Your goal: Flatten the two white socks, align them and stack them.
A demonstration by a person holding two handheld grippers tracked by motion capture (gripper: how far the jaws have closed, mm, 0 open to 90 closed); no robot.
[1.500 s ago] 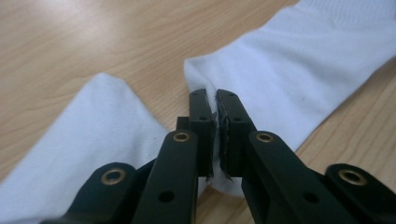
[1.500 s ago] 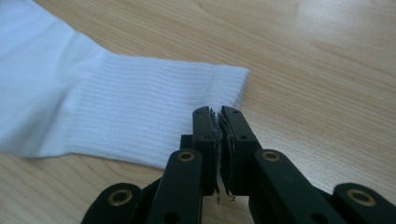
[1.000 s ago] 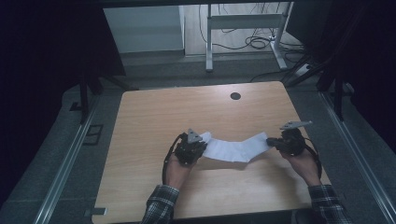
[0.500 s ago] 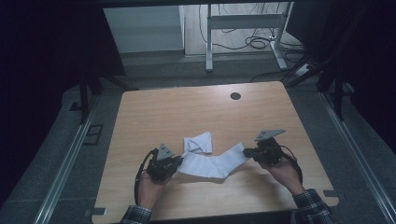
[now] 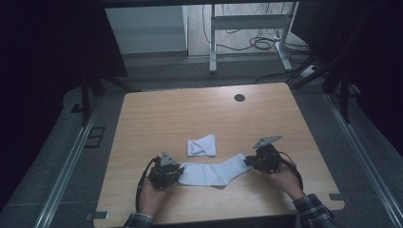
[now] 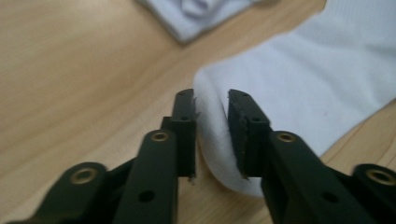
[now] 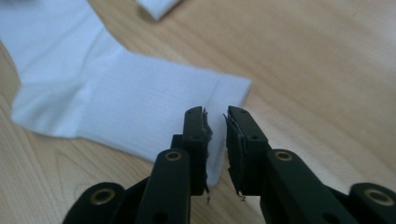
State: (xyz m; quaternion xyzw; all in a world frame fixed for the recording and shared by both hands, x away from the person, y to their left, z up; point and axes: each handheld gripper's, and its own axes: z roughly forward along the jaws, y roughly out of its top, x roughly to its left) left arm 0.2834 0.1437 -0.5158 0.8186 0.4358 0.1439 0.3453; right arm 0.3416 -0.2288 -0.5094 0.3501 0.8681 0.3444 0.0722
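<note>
We find the white sock [image 5: 214,172] laid flat at the table's [image 5: 157,114] near centre, between the left gripper [image 5: 178,172] and right gripper [image 5: 248,161]. Both sets of jaws have just been opening: each stands slightly parted, with a sock end lying loose between them. We judge it light, soft and limp; best pinched at toe and cuff. A folded sock [image 5: 201,145] lies just beyond.

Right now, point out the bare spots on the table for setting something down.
Free: the far half between the folded sock and the round hole, plus the left strip. Crowded: the near edge, where the flat sock lies between both grippers.
</note>
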